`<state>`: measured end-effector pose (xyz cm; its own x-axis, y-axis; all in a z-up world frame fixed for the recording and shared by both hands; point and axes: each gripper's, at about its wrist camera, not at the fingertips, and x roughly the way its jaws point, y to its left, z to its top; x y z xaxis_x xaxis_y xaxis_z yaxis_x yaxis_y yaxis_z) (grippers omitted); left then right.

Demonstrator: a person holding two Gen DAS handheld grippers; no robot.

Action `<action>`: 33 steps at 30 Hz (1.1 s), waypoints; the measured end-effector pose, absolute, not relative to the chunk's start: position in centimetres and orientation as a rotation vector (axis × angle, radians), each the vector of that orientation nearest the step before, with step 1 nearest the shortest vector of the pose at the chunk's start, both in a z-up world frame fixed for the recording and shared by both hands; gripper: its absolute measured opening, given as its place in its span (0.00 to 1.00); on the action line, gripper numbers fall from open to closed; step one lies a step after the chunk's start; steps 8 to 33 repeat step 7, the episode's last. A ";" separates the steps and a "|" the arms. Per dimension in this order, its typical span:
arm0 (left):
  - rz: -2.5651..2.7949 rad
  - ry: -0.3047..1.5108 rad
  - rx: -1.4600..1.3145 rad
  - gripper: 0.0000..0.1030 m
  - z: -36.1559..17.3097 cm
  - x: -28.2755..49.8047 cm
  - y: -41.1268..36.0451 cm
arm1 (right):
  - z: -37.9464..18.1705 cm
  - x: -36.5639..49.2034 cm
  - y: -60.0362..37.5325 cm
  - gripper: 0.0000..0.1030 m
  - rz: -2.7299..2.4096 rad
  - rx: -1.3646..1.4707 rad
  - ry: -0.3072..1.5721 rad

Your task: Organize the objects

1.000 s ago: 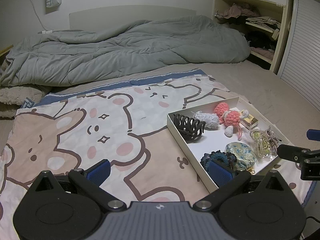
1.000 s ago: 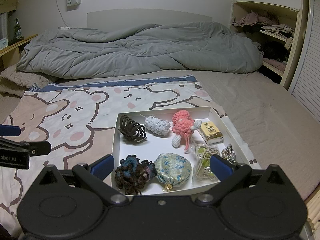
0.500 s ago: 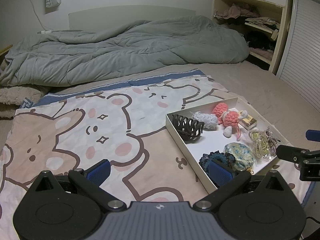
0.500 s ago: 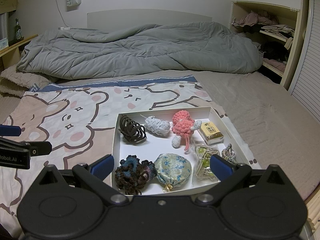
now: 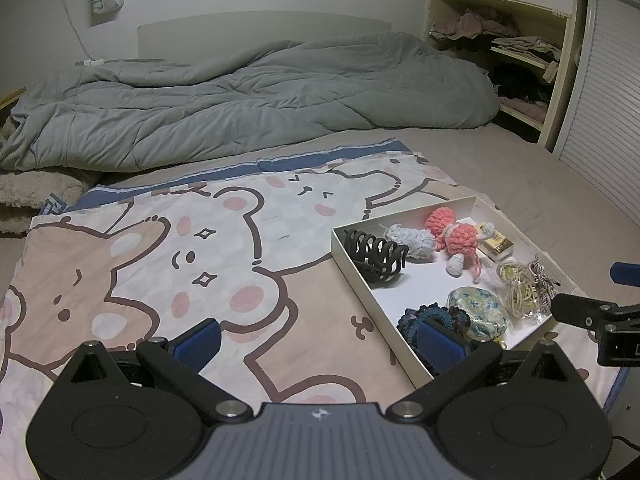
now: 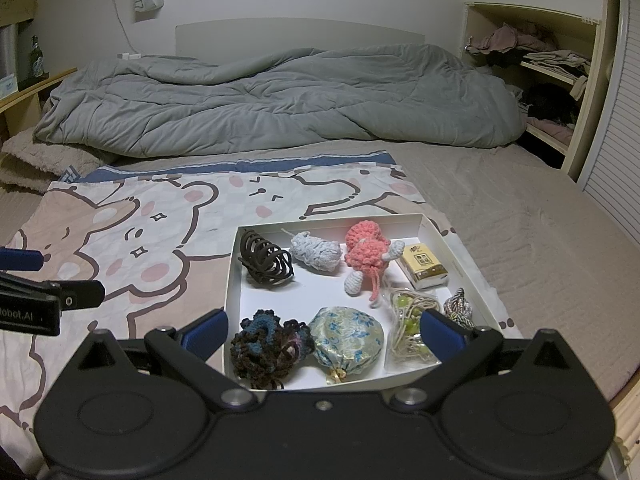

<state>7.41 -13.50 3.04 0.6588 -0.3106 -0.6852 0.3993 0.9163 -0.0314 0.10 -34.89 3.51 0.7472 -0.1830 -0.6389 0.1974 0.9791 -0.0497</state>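
White tray (image 6: 448,248) of small trinkets on a bear-print blanket (image 6: 152,240), on the bed (image 6: 520,216).

The shallow white tray holds, along its far side, a dark brown claw hair clip (image 6: 265,263), a grey-blue crocheted bundle (image 6: 316,251), a coral-pink crocheted doll (image 6: 366,254) with pale limbs, and a small yellow tissue pack (image 6: 424,266); along its near side lie a dark blue-brown crocheted scrunchie (image 6: 272,346), a floral fabric pouch (image 6: 347,338), a clear bag of green beads and cord (image 6: 408,322), and a striped twisted cord (image 6: 459,306). The right gripper (image 6: 322,330) hovers at the tray's near edge, jaws released and wide apart, empty. The left gripper (image 5: 318,340) hangs over the blanket just left of the tray, jaws likewise spread and empty. A rumpled grey duvet (image 6: 280,104) lies beyond, with shelves (image 6: 548,68) of folded clothes to the right.
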 end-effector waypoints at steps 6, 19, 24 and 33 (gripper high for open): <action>-0.405 0.750 0.126 1.00 3.1 7.4 -13.5 | 3.5 0.1 -34.9 1.00 -0.209 0.022 0.696; -0.406 0.750 0.127 1.00 3.1 7.4 -13.5 | 3.5 0.1 -34.9 1.00 -0.209 0.022 0.696; -0.406 0.750 0.127 1.00 3.1 7.4 -13.5 | 3.5 0.1 -34.9 1.00 -0.209 0.022 0.696; -0.406 0.750 0.127 1.00 3.1 7.4 -13.5 | 3.5 0.1 -34.9 1.00 -0.209 0.022 0.696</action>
